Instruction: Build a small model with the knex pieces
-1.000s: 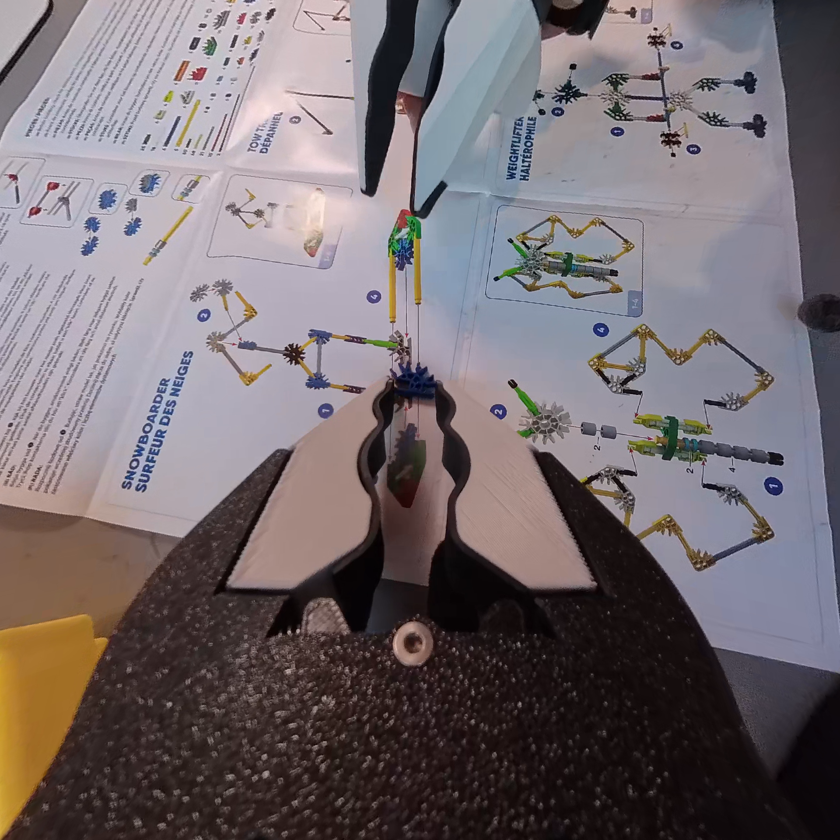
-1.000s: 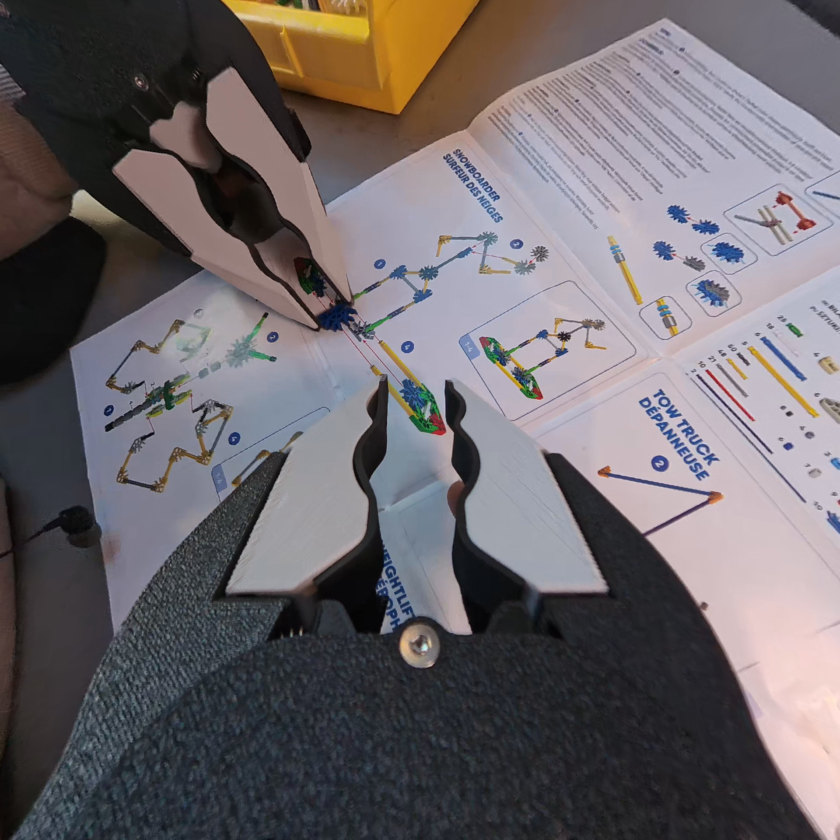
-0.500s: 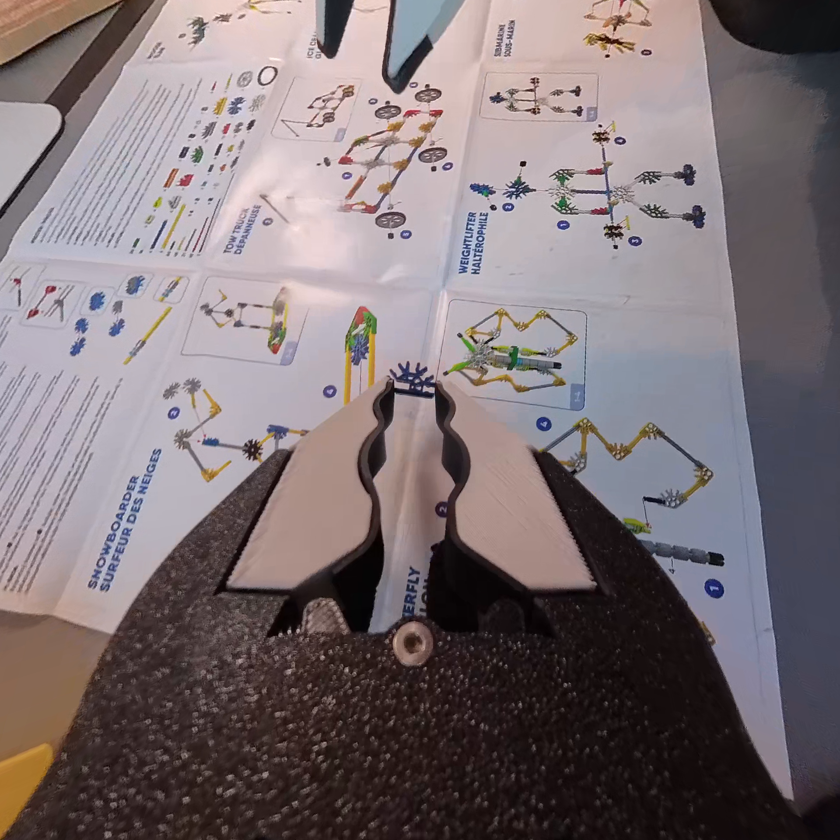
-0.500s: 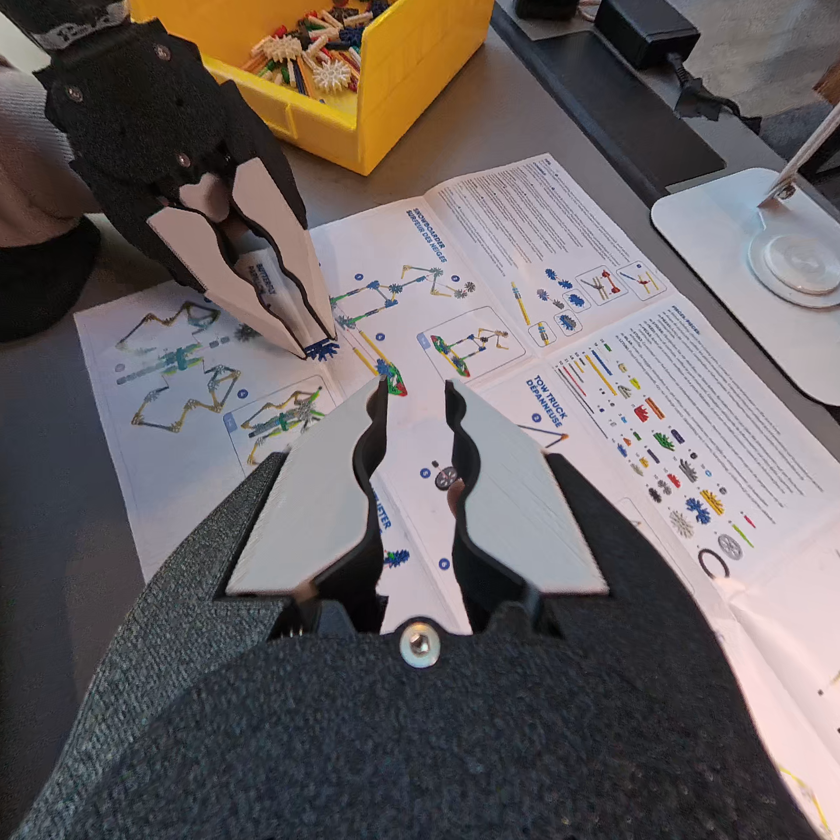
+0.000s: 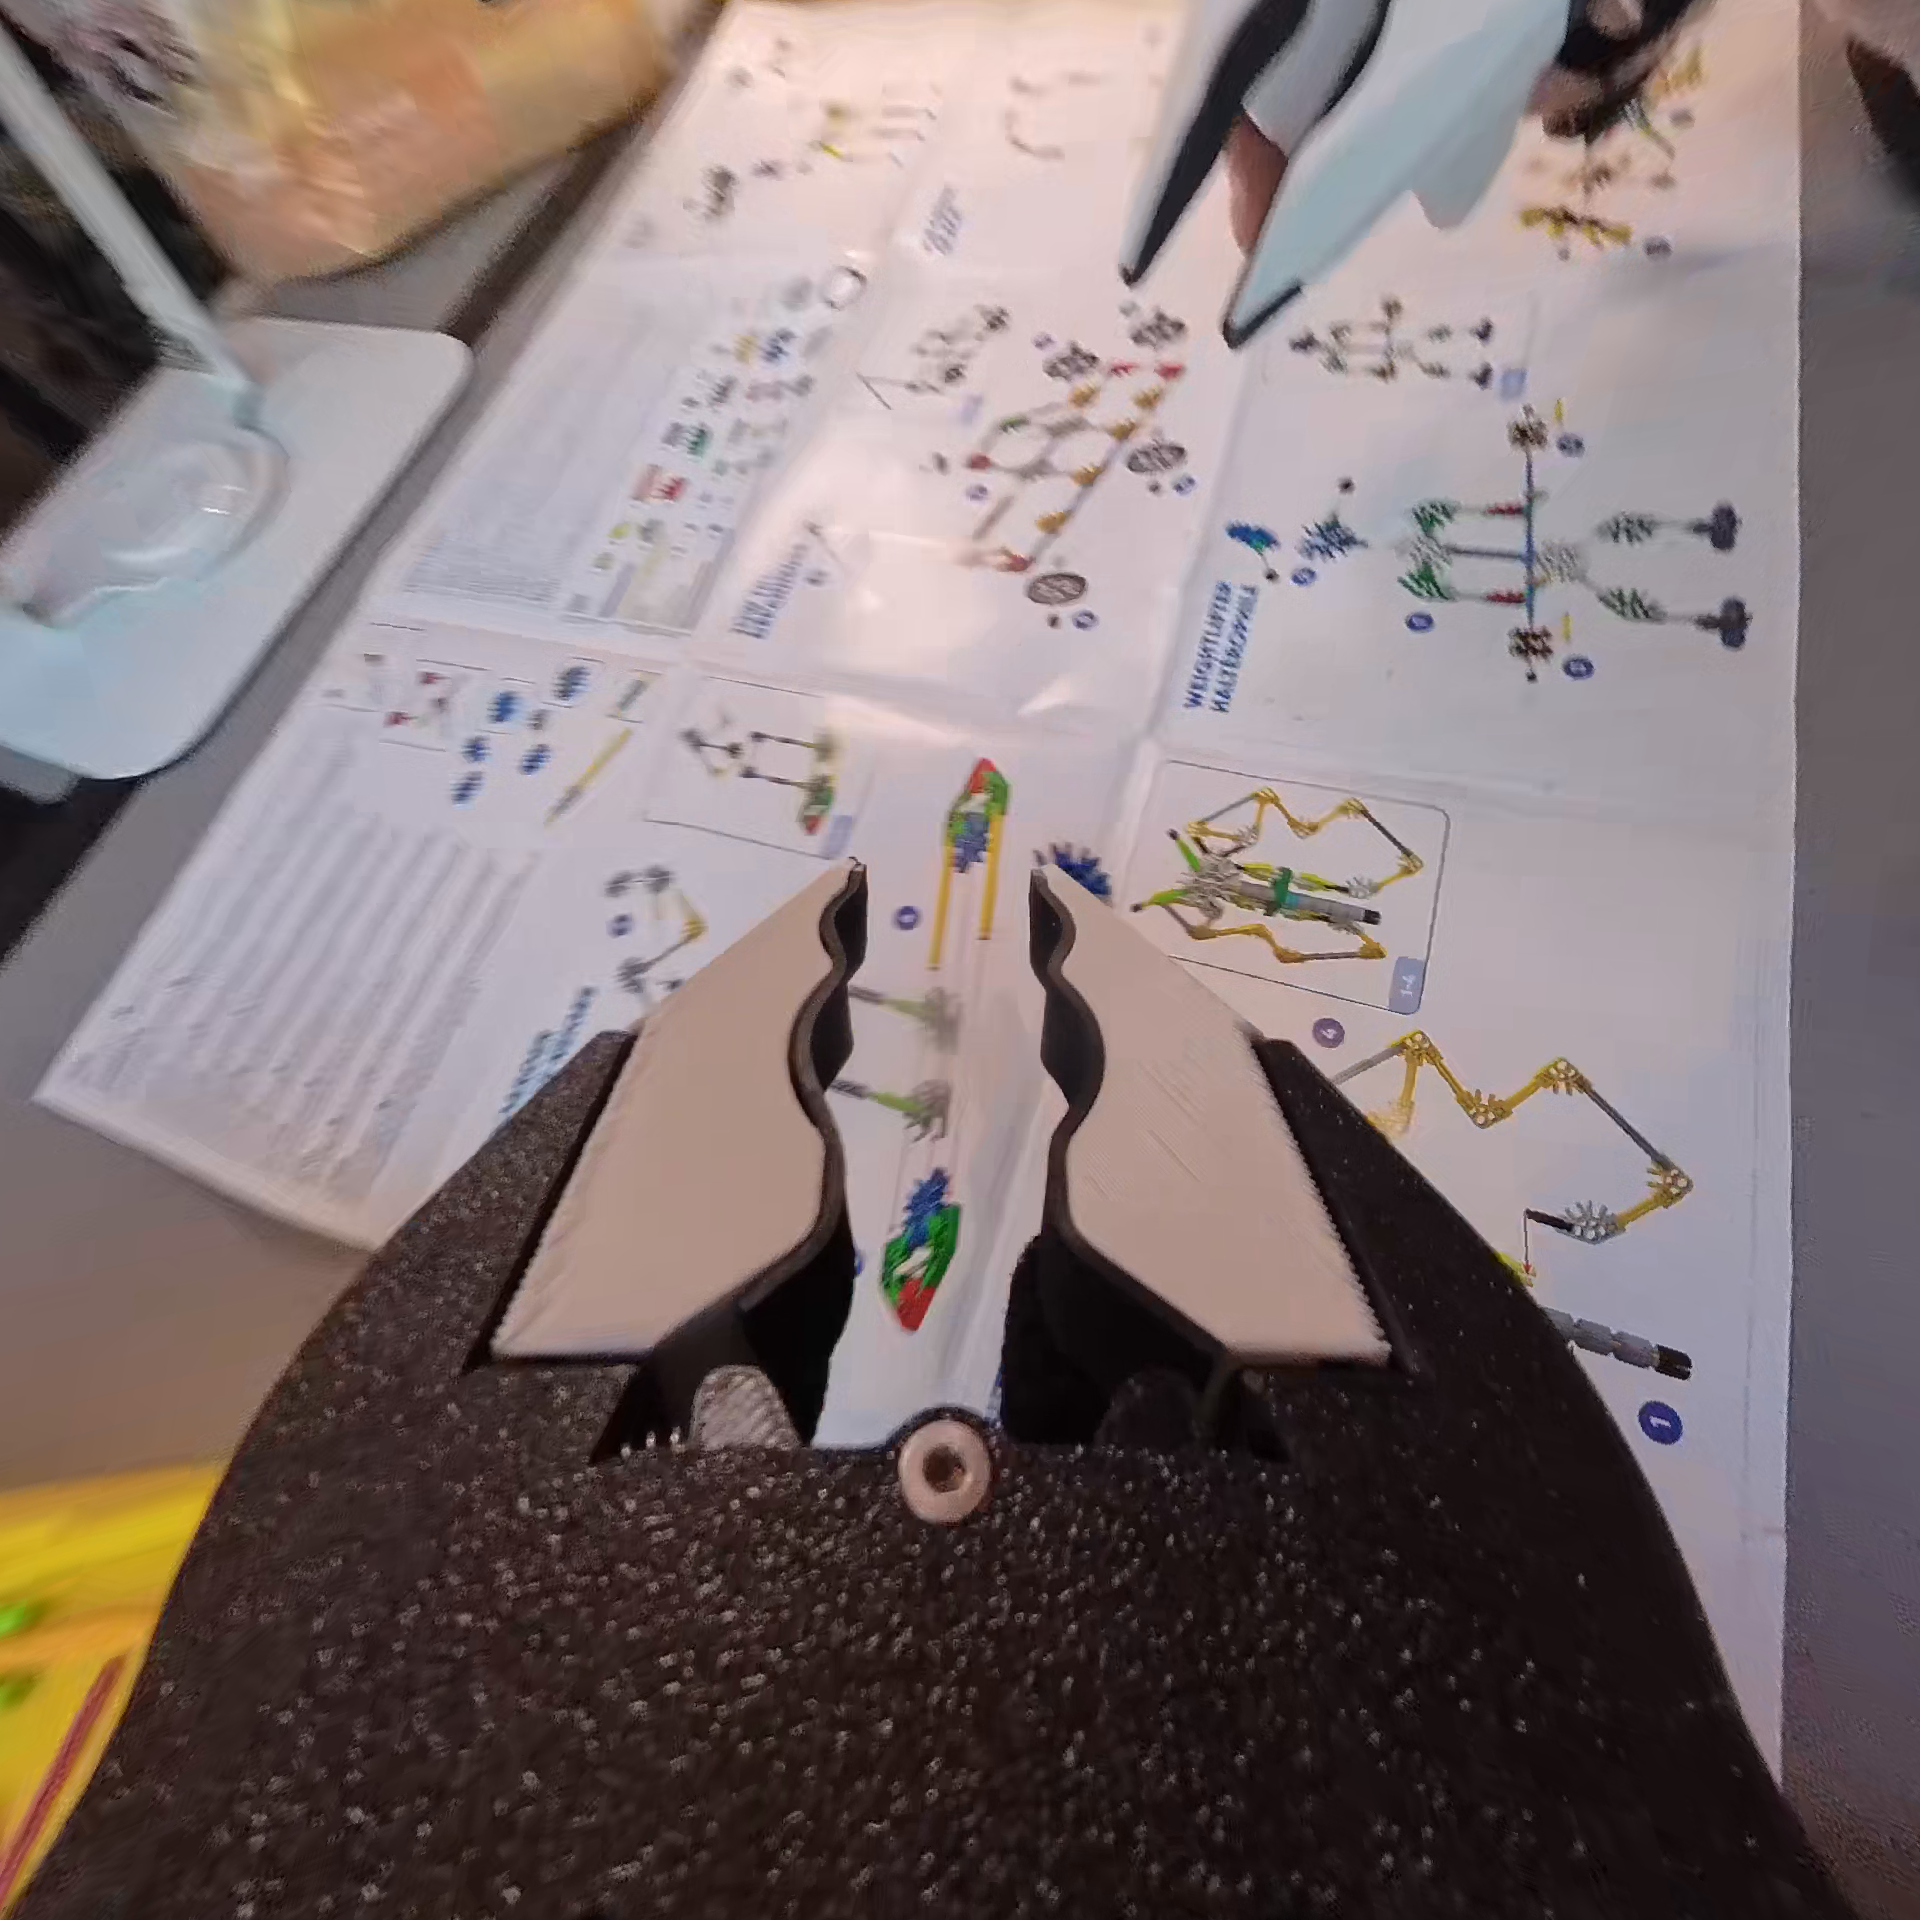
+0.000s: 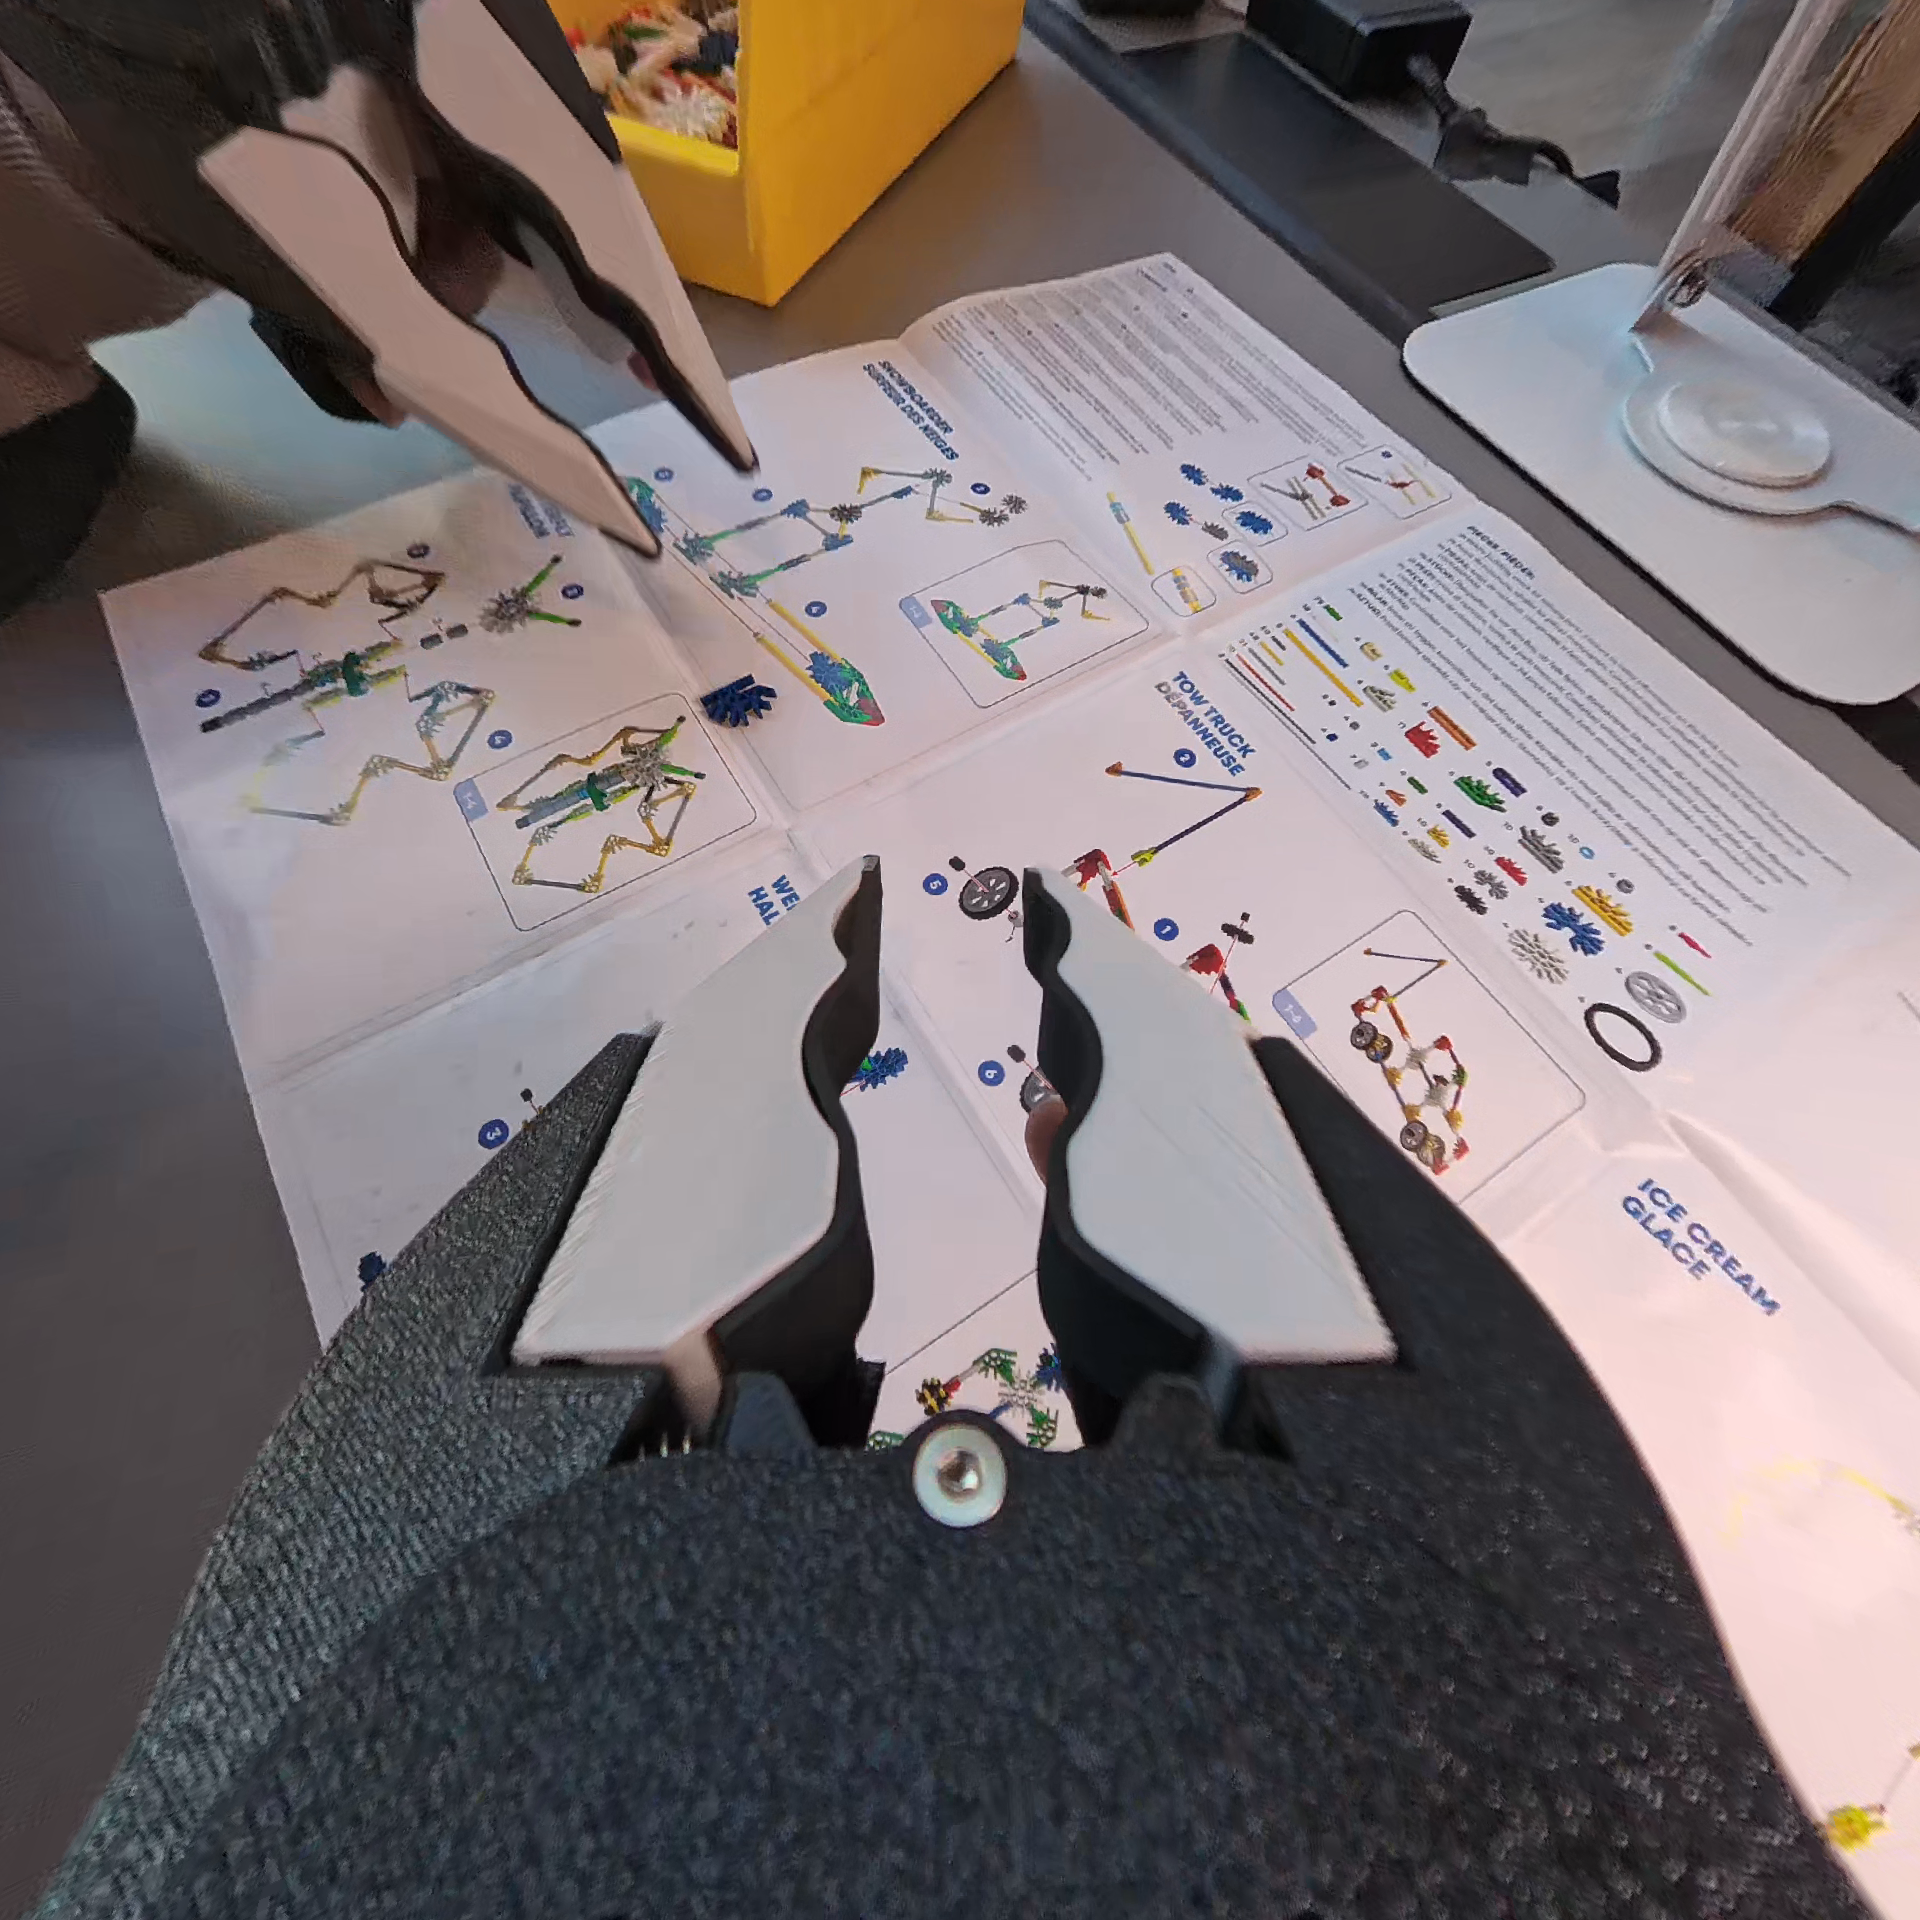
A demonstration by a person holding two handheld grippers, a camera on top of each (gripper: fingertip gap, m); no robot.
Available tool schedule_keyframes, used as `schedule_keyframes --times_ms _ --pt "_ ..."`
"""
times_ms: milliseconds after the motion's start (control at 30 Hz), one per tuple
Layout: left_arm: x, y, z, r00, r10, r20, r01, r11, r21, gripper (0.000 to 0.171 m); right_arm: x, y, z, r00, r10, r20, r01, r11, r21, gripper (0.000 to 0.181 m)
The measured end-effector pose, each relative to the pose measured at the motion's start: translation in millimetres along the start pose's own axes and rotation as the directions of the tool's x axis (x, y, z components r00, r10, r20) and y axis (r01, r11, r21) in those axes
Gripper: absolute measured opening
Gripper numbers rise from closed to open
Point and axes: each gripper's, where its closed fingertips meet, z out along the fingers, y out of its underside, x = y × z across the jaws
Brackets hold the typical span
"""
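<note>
A small blue snowflake-shaped connector (image 6: pixel 738 701) lies loose on a large unfolded instruction sheet (image 6: pixel 416 935). In the left wrist view the connector (image 5: pixel 1075 868) sits just beyond my right fingertip on the sheet (image 5: pixel 1455 727). My left gripper (image 5: pixel 945 878) is open and empty, raised above the sheet; it also shows in the right wrist view (image 6: pixel 694 502), up and left of the connector. My right gripper (image 6: pixel 951 873) is open and empty over the middle of the sheet. It shows far off in the left wrist view (image 5: pixel 1195 301), blurred.
A yellow bin (image 6: pixel 831 156) of building pieces stands beyond the sheet; its corner shows in the left wrist view (image 5: pixel 62 1610). A white lamp base (image 6: pixel 1683 436) with a metal arm stands beside the sheet, also in the left wrist view (image 5: pixel 208 540). A black power adapter (image 6: pixel 1351 42) lies farther back. One gripper's finger ends stand about 15 cm off the other's. The small blue snowflake-shaped connector (image 6: pixel 738 701) lies some 6 cm from my left tips, 12 cm from my right tips.
My left gripper has opened and let go of the blue connector, which now lies on the sheet. Both grippers have risen and drawn back from each other.
</note>
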Motion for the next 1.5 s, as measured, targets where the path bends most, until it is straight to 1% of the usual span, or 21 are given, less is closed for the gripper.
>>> schedule_keyframes --times_ms 67,100,133,200,233,300,367,400,467,533,567,633,700,767,833,900,1000,1100,1233,1367,1500 --pt "-30.8 -17.1 -46.9 0.986 -0.057 0.16 0.041 0.994 0.104 0.036 3.8 -3.7 -2.5 0.999 0.042 0.018 -0.043 0.998 0.052 0.026" --pt "-50.1 -24.4 -79.9 0.96 -0.095 0.265 0.052 0.985 0.166 0.036 6.3 -6.5 -3.7 0.998 0.064 0.024 -0.066 0.995 0.08 0.026" --pt "-70.3 -27.8 -118.4 0.916 -0.143 0.375 0.06 0.973 0.225 0.036 8.7 -9.8 -4.9 0.996 0.084 0.029 -0.087 0.99 0.109 0.026" --pt "-106.3 -18.4 -204.1 0.784 -0.254 0.567 0.082 0.947 0.311 0.034 13.6 -16.1 -6.6 0.992 0.117 0.036 -0.121 0.979 0.161 0.028" --pt "-122.1 -3.3 -246.6 0.699 -0.31 0.644 0.112 0.938 0.329 0.03 15.9 -18.2 -6.8 0.991 0.128 0.035 -0.133 0.975 0.179 0.028" --pt "-146.6 44.5 -317.6 0.542 -0.398 0.74 0.242 0.917 0.316 0.029 19.1 -19.9 -6.2 0.99 0.137 0.029 -0.14 0.97 0.199 0.029" --pt "-163.9 102.8 -362.9 0.426 -0.465 0.776 0.414 0.863 0.289 0.029 20.1 -20.4 -3.9 0.991 0.134 0.022 -0.135 0.968 0.21 0.029" --pt "-169.7 135.2 -375.6 0.383 -0.483 0.788 0.513 0.82 0.254 0.029 19.6 -20.4 -2.3 0.991 0.129 0.021 -0.13 0.968 0.213 0.029" --pt "-175.9 190.5 -383.1 0.351 -0.477 0.806 0.662 0.735 0.147 0.029 18.5 -20.3 1.3 0.993 0.12 0.019 -0.121 0.968 0.218 0.029" --pt "-179.4 228.1 -373.0 0.367 -0.465 0.806 0.749 0.661 0.041 0.029 18.6 -20.6 4.4 0.992 0.127 0.017 -0.127 0.967 0.223 0.029" --pt "-180.6 241.9 -363.4 0.39 -0.461 0.797 0.776 0.631 -0.016 0.029 18.6 -21.4 5.5 0.991 0.134 0.018 -0.135 0.965 0.225 0.029" --pt "-190.0 266.0 -352.4 0.41 -0.408 0.816 0.8 0.59 -0.107 0.022 20.2 -23.3 6.4 0.989 0.148 0.013 -0.147 0.961 0.232 0.029" --pt "-200.8 280.2 -338.3 0.428 -0.417 0.802 0.814 0.563 -0.142 0.021 21.8 -24.9 5.8 0.988 0.156 0.006 -0.153 0.959 0.238 0.029" --pt "-210.8 286.3 -322.4 0.45 -0.467 0.761 0.819 0.556 -0.144 0.021 23.9 -24.8 4.9 0.987 0.163 -0.004 -0.157 0.958 0.238 0.029" --pt "-218.9 295.1 -315.0 0.451 -0.489 0.747 0.83 0.538 -0.149 0.021 25.9 -23.4 4.4 0.985 0.172 -0.014 -0.164 0.957 0.239 0.029" --pt "-224.2 297.2 -306.7 0.453 -0.537 0.711 0.837 0.532 -0.131 0.02 27.2 -21.0 4.7 0.983 0.184 -0.018 -0.175 0.956 0.236 0.029" --pt "-231.5 298.6 -301.4 0.457 -0.58 0.675 0.835 0.54 -0.102 0.02 29.3 -18.0 6.5 0.981 0.192 -0.025 -0.182 0.956 0.229 0.029" --pt "-237.5 303.8 -300.8 0.436 -0.604 0.667 0.847 0.526 -0.077 0.019 30.1 -16.5 9.4 0.979 0.201 -0.022 -0.191 0.956 0.224 0.029" --pt "-242.3 308.5 -295.7 0.427 -0.622 0.656 0.857 0.51 -0.074 0.019 29.1 -14.9 13.6 0.979 0.201 -0.016 -0.193 0.958 0.212 0.029" --pt "-244.3 311.3 -290.7 0.452 -0.592 0.667 0.848 0.518 -0.114 0.019 28.3 -13.9 15.0 0.981 0.194 -0.02 -0.186 0.961 0.204 0.029" --pt "-241.0 308.9 -287.0 0.468 -0.588 0.66 0.847 0.513 -0.143 0.023 28.0 -13.5 14.7 0.98 0.198 -0.018 -0.19 0.96 0.205 0.029"
